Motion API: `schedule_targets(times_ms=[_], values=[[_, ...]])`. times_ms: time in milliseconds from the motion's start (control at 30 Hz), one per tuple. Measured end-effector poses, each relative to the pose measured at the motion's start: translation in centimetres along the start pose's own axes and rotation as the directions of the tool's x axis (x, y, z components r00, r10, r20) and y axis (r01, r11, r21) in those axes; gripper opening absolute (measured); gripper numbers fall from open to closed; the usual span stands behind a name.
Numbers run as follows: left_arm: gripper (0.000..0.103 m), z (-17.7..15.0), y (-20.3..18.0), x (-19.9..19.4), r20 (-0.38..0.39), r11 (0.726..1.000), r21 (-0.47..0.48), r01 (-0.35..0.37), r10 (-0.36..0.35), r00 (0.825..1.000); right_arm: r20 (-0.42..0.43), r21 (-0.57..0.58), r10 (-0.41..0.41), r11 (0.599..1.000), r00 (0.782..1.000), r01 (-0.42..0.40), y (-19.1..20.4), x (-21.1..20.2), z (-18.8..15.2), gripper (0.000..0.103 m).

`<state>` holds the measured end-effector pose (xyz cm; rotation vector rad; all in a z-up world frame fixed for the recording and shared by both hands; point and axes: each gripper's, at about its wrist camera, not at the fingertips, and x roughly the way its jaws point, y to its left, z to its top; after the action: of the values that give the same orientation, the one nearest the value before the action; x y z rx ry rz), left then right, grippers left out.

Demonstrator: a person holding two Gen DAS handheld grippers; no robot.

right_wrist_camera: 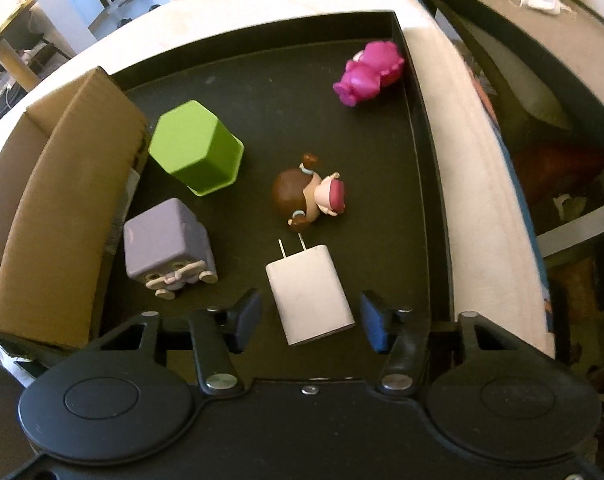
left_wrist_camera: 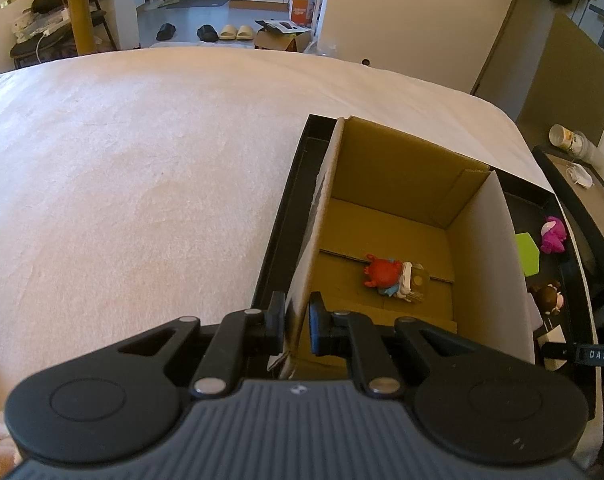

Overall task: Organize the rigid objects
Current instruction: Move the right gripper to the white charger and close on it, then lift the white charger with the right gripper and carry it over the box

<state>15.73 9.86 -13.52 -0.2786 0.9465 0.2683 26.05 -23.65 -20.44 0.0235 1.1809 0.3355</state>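
Observation:
My left gripper (left_wrist_camera: pixel 297 304) is shut on the left wall of an open cardboard box (left_wrist_camera: pixel 401 168), which stands in a black tray (left_wrist_camera: pixel 278 220). A red crab toy (left_wrist_camera: pixel 381 272) and a small pale figure (left_wrist_camera: pixel 409 282) lie on the box floor. In the right wrist view, my right gripper (right_wrist_camera: pixel 310 300) hangs open over a white charger plug (right_wrist_camera: pixel 302 276) on the tray (right_wrist_camera: pixel 302 80), one finger on each side, with narrow gaps. Around the plug lie a brown-haired doll (right_wrist_camera: pixel 305 192), a purple cube figure (right_wrist_camera: pixel 168 240), a green hexagonal block (right_wrist_camera: pixel 196 146) and a pink toy (right_wrist_camera: pixel 367 72).
The tray sits on a bed with a cream blanket (left_wrist_camera: pixel 142 160). The box (right_wrist_camera: pixel 62 200) fills the tray's left side. A dark side table (right_wrist_camera: pixel 541 40) with a cup (left_wrist_camera: pixel 569 140) stands past the bed's right edge. Shoes and a carton lie on the far floor.

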Motion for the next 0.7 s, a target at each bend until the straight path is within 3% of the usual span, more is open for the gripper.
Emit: schedule_targets(times_ms=[233, 500, 700], values=[[0.011, 0.06, -0.17, -0.09, -0.002, 1.000, 0.006, -0.004, 0.004, 1.000, 0.016, 0.001, 0.013, 1.000, 1.000, -0.013, -0.20, -0.26, -0.02, 0.038], [0.011, 0.08, -0.06, -0.17, -0.002, 1.000, 0.005, 0.003, -0.003, 1.000, -0.026, 0.048, 0.067, 0.997, 0.997, -0.066, -0.35, -0.68, -0.39, 0.038], [0.011, 0.24, -0.09, -0.04, -0.004, 1.000, 0.006, -0.002, 0.002, 1.000, -0.029, 0.008, 0.045, 0.999, 0.999, -0.045, 0.42, -0.73, -0.70, 0.039]])
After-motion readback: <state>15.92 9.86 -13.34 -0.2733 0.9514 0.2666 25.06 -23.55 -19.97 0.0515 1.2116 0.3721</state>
